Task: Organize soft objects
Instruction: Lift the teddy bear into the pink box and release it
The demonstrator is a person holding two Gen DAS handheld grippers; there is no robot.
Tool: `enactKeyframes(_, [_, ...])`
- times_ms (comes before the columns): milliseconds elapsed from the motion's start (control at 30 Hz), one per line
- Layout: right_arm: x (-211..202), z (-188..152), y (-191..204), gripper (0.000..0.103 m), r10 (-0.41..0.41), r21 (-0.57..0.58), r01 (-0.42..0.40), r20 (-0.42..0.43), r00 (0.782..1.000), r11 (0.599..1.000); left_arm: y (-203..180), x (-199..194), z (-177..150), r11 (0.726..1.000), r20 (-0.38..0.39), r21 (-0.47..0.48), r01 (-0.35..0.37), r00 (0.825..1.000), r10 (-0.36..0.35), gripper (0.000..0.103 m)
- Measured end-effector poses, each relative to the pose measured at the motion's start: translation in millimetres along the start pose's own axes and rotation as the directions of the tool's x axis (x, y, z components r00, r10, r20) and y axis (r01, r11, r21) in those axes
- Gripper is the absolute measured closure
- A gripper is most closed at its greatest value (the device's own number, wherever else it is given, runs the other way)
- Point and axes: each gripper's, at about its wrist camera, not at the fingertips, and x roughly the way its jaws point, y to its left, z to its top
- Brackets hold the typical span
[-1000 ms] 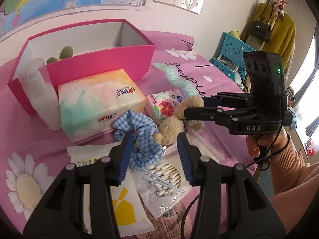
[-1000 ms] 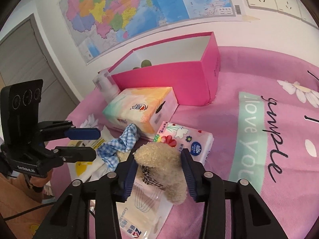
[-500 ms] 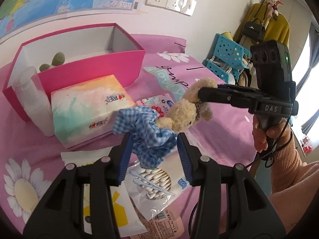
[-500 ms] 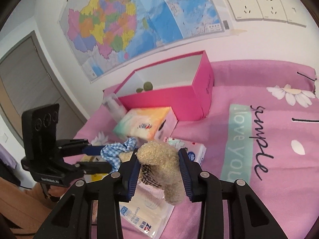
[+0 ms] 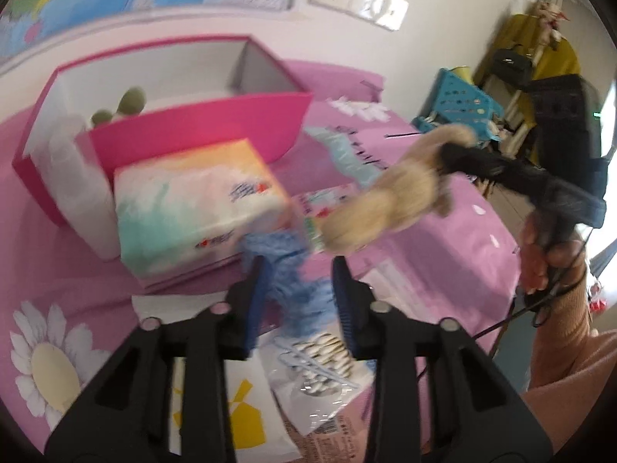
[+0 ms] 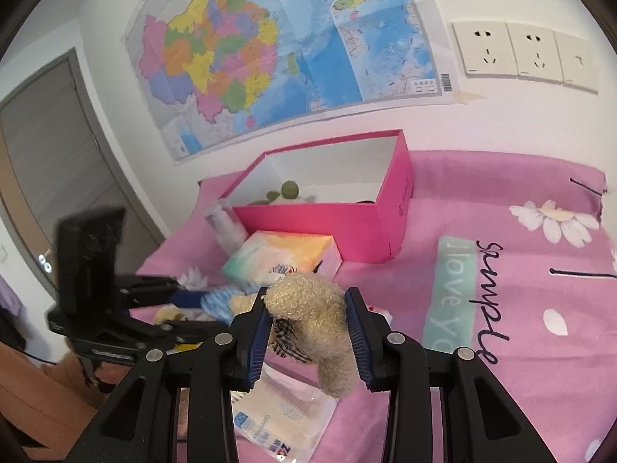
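A blue checked scrunchie [image 5: 304,301] hangs between the pads of my left gripper [image 5: 299,270], whose jaws are closing tight onto it above the bed. A beige teddy bear [image 6: 320,320] with a checked bow is held up in the air, with my right gripper [image 6: 306,297] shut on its body. In the left wrist view the bear [image 5: 389,200] hangs to the right of the scrunchie, apart from it. The open pink box [image 5: 200,123] stands behind, with a green plush piece [image 5: 133,102] inside. The left wrist view is blurred.
A pastel tissue box [image 5: 193,208] lies in front of the pink box, with a white bottle [image 5: 73,177] to its left. A cotton swab packet [image 5: 320,362], a floral tissue pack [image 5: 320,200] and a wipes pack [image 6: 285,416] lie on the pink sheet. A blue crate [image 5: 459,104] stands beyond the bed.
The right gripper lifted the bear off the bed. The left gripper took the scrunchie off the sheet and its jaws narrowed on it. The bear and scrunchie have come apart.
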Motion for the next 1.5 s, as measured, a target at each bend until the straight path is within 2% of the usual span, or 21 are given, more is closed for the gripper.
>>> enactKeyframes(100, [-7.1, 2.5, -4.7, 0.065, -0.006, 0.011, 0.006, 0.024, 1.000, 1.000, 4.1, -1.7, -1.5, 0.999, 0.006, -0.011, -0.042, 0.999, 0.042, 0.068])
enactKeyframes(167, [-10.5, 5.2, -7.7, 0.065, -0.010, 0.024, 0.009, 0.039, 0.999, 1.000, 2.9, -11.9, 0.7, 1.000, 0.043, -0.011, -0.029, 0.999, 0.029, 0.052])
enactKeyframes(233, [-10.5, 9.0, -9.6, 0.065, -0.007, 0.038, 0.006, 0.047, 0.999, 0.999, -3.2, -24.1, 4.6, 1.000, 0.097, 0.023, -0.012, 0.995, 0.010, 0.045])
enactKeyframes(267, [-9.6, 11.0, -10.8, 0.065, 0.000, 0.041, -0.002, 0.049, 0.999, 0.999, -6.9, -29.4, 8.9, 0.999, 0.116, 0.043, -0.004, 0.993, -0.001, 0.044])
enactKeyframes(400, [-3.7, 21.1, -8.2, 0.065, 0.046, 0.050, -0.049, 0.064, 0.997, 0.998, -12.8, -34.9, 30.0, 0.997, 0.156, 0.082, 0.007, 0.988, -0.020, 0.044])
enactKeyframes(500, [3.9, 32.7, -4.3, 0.065, 0.080, 0.046, -0.084, 0.072, 0.994, 0.995, -8.5, -33.0, 45.6, 0.997, 0.172, 0.077, 0.006, 0.985, -0.020, 0.044])
enactKeyframes(567, [10.1, 44.4, -2.5, 0.065, 0.093, 0.047, -0.097, 0.082, 0.992, 0.994, -2.5, -32.5, 53.4, 0.998, 0.179, 0.064, 0.009, 0.984, -0.020, 0.055])
enactKeyframes(633, [14.8, 54.8, -2.4, 0.065, 0.094, 0.050, -0.099, 0.094, 0.991, 0.994, 2.3, -31.0, 64.4, 0.999, 0.179, 0.046, -0.006, 0.984, -0.002, 0.059])
enactKeyframes(900, [48.7, 99.3, -13.1, 0.064, 0.090, 0.075, -0.099, 0.108, 0.990, 0.992, 29.0, -20.4, 108.5, 0.997, 0.177, -0.013, -0.072, 0.981, 0.073, 0.059])
enactKeyframes(1167, [101.4, 119.0, -33.7, 0.064, 0.064, 0.123, -0.069, 0.043, 0.997, 0.990, 47.2, 7.5, 132.4, 0.989, 0.116, -0.051, -0.137, 0.983, 0.143, 0.059])
enactKeyframes(1333, [126.9, 119.4, -43.5, 0.052, 0.010, 0.171, -0.008, -0.012, 1.000, 0.985, 54.1, 22.7, 134.8, 0.982, 0.071, -0.085, -0.167, 0.982, 0.173, 0.059])
enactKeyframes(1400, [131.0, 119.9, -45.0, 0.051, -0.025, 0.177, 0.029, -0.024, 0.999, 0.984, 56.9, 24.1, 133.6, 0.979, 0.061, -0.102, -0.177, 0.981, 0.183, 0.059])
enactKeyframes(1500, [127.0, 120.4, -44.5, 0.038, -0.069, 0.169, 0.070, -0.007, 0.998, 0.983, 57.1, 21.9, 129.0, 0.977, 0.061, -0.112, -0.179, 0.980, 0.187, 0.059])
